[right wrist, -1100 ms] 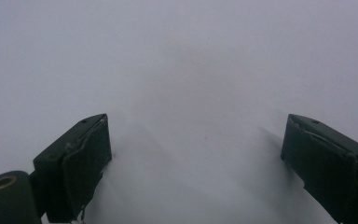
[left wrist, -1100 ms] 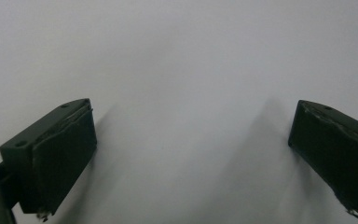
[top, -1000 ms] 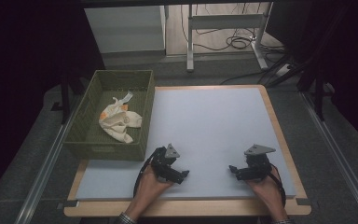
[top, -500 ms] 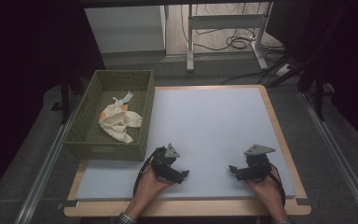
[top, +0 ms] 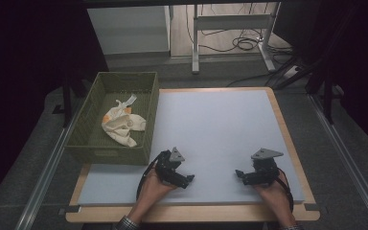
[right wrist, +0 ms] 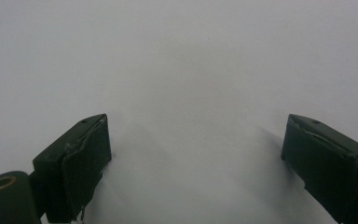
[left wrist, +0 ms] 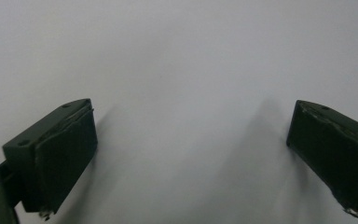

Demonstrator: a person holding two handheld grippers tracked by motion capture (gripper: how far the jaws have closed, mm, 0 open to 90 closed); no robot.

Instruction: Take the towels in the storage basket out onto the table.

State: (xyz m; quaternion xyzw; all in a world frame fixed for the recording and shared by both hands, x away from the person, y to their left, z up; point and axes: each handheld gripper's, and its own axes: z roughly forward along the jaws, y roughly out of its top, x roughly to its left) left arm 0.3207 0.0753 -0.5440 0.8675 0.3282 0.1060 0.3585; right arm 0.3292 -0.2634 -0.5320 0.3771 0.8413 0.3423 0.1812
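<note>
A: Cloth (top: 122,125), cream with an orange patch, lay crumpled inside the olive basket (top: 79,130), roughly at the middle of its floor. Anything bigger to log first?

B: The table (top: 287,139). Wooden rim, pale grey-blue mat (top: 215,129) over nearly all of its top. The basket sat at the mat's left edge, toward the far half, its right wall touching or overlapping the mat's side; could not tell which.

A: Grippers?

B: Both rested low at the near edge of the mat, well apart from each other. Left gripper (top: 188,180) lay just beside the basket's near right corner, held by the left hand (top: 151,192). Right gripper (top: 240,174) sat toward the near right, in the right hand (top: 272,193). Each carried a grey three-cornered plate on top.

A: Jaw state?

B: In the left gripper view, left gripper (left wrist: 191,154) jaws stood wide, bare mat between them, nothing held. In the right gripper view, right gripper (right wrist: 196,158) likewise: jaws spread wide over plain mat, nothing between them.

A: Distance from cloth?

B: Neither gripper touched the cloth; both were outside the basket.
</note>
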